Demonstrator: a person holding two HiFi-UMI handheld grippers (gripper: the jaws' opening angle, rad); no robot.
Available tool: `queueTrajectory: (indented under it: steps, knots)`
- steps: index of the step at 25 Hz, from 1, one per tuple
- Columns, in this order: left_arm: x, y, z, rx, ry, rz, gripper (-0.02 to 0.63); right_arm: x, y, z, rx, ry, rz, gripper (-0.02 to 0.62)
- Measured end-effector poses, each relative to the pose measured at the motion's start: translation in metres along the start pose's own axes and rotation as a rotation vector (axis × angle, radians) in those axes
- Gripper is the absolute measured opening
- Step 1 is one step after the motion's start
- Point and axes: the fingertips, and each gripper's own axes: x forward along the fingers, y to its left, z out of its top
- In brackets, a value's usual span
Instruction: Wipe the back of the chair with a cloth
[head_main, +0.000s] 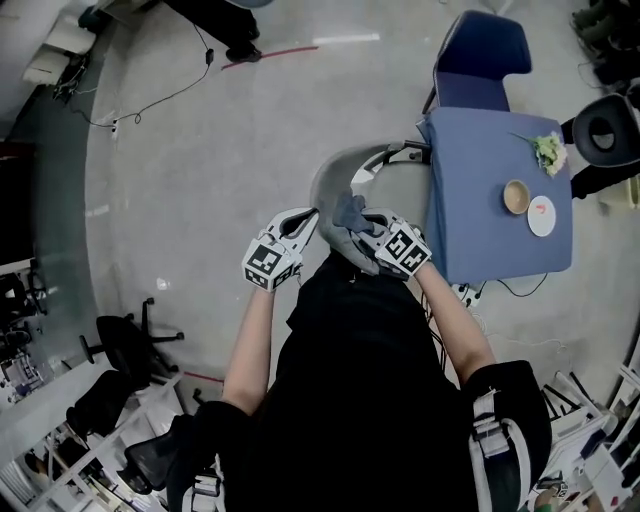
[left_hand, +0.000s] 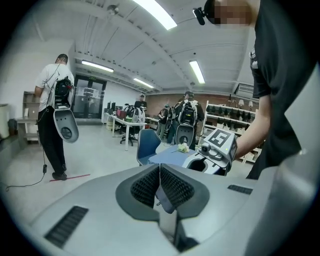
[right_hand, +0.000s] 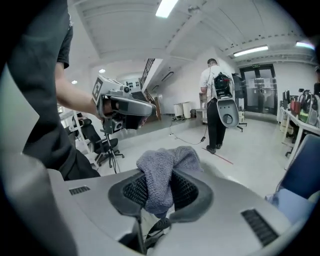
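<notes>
Head view — glossy grey floor (head_main: 200, 150), blue table (head_main: 480, 200) beside chair (head_main: 332, 183)

At chair back (head_main: 333, 178), cloth (head_main: 350, 212); table (head_main: 485, 215) just right, second chair (head_main: 482, 58) beyond.

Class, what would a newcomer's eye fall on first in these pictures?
A bunched grey cloth is clamped in the right gripper, held at the curved grey chair back in the middle of the head view. To the right of it stands a blue table with a bowl, a plate and a small bunch of flowers.
</notes>
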Motion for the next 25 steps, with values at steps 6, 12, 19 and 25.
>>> queueTrajectory:
  steps: [6,12,19,25]
  knots:
    - [-0.001,-0.02,0.016,0.039,-0.011,-0.023,0.028,-0.032,0.001,0.011,-0.046,-0.032,-0.052,0.11]
    - [0.005,-0.031,0.012,0.07,0.017,-0.032,0.028,-0.06,-0.002,0.018,-0.047,-0.072,-0.127,0.109]
    - [0.014,-0.044,0.012,0.08,0.012,-0.032,0.028,-0.084,-0.008,0.013,-0.069,-0.087,-0.152,0.107]
    - [0.011,-0.05,0.011,0.097,0.024,-0.023,0.028,-0.09,-0.004,0.015,-0.096,-0.087,-0.145,0.107]
